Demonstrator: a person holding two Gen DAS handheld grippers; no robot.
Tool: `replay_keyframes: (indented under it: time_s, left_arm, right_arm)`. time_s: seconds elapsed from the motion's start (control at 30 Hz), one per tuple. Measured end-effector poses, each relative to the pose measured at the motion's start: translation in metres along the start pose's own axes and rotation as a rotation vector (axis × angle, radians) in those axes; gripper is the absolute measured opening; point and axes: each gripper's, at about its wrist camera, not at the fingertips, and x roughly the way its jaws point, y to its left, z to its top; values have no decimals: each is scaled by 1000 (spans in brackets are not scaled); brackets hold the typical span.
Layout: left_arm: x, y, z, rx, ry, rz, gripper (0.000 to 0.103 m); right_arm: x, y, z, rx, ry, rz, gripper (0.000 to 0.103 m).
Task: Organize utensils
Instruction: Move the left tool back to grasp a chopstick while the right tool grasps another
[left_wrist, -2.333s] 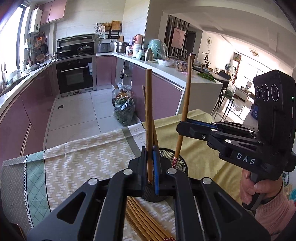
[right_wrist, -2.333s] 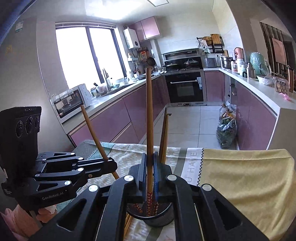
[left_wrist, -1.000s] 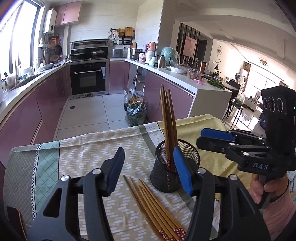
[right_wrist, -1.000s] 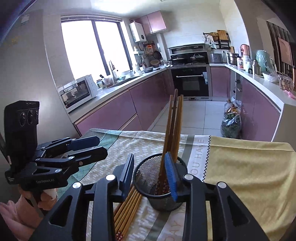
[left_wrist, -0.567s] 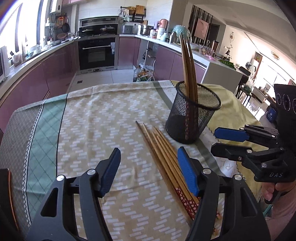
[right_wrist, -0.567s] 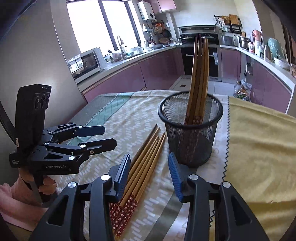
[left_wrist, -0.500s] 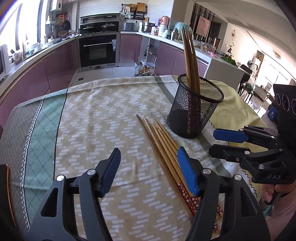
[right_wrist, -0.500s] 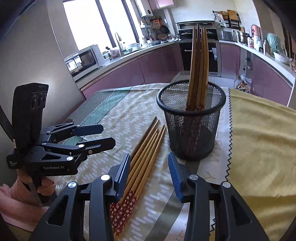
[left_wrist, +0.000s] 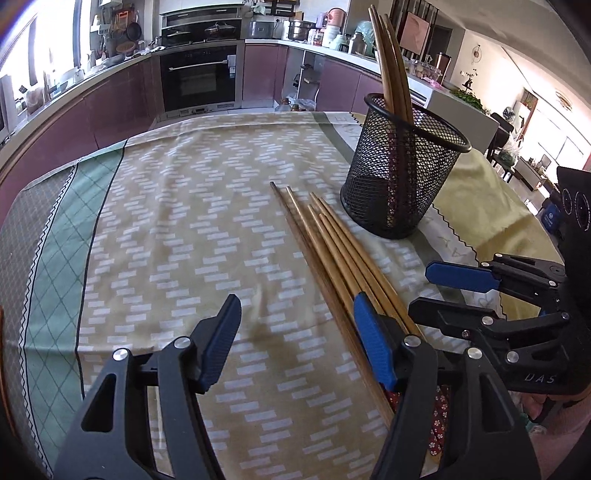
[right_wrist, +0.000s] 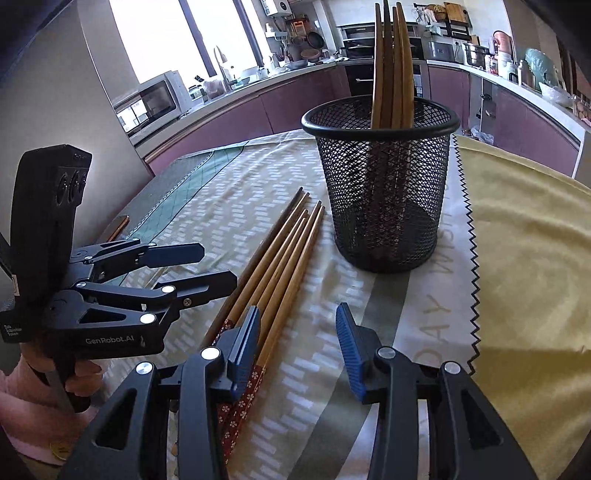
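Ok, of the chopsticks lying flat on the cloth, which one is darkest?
The outermost chopstick on the side away from the mesh holder. It is dark brown, while the others in the loose bundle are pale tan.

Mesh holder (left_wrist: 402, 173): black wire-mesh cylinder with a solid rim, standing upright on the patterned cloth.

Standing chopsticks (right_wrist: 392, 66): four brown wooden sticks inside the holder, narrow tips up, leaning together against its far rim, their lower ends seen dimly through the mesh.

Loose chopsticks (left_wrist: 332, 243): about six wooden sticks lying flat in a tight bundle just beside the holder, tapered tips toward it, red floral-patterned butt ends (right_wrist: 240, 402) pointing away.
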Motion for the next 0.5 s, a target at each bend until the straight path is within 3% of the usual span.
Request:
replay_keyframes:
  time_s: [0.5]
  left_arm:
    - [10, -1, 2, 10, 19, 23, 59]
  right_arm:
    - [8, 9, -2, -31, 19, -45, 37]
